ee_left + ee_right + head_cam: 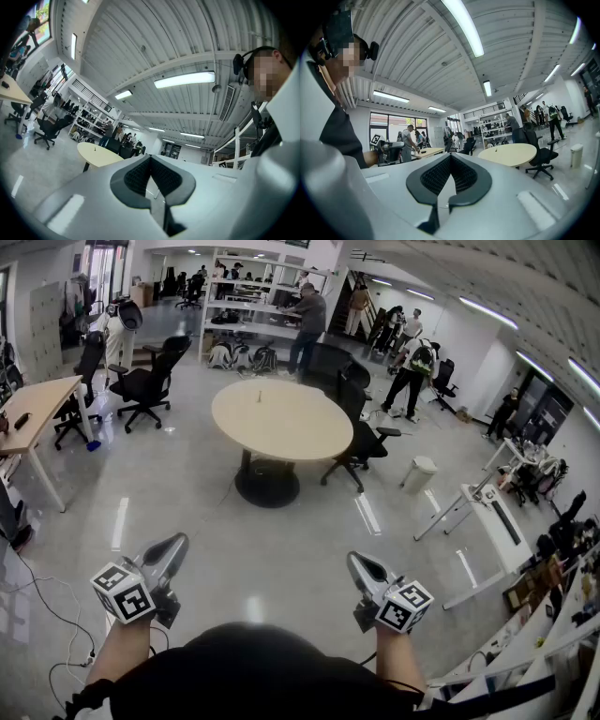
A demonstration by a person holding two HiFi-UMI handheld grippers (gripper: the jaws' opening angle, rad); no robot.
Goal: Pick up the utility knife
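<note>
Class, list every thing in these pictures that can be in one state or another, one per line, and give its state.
left gripper: shut, nothing between its jaws.
right gripper: shut, empty too.
round table: upright, bare except for one small thing standing on it, too small to identify.
black office chair: unoccupied, beside the round table.
white bin: upright on the floor.

An open office has desks [42,401], swivel chairs [148,382], round table [281,418]
</note>
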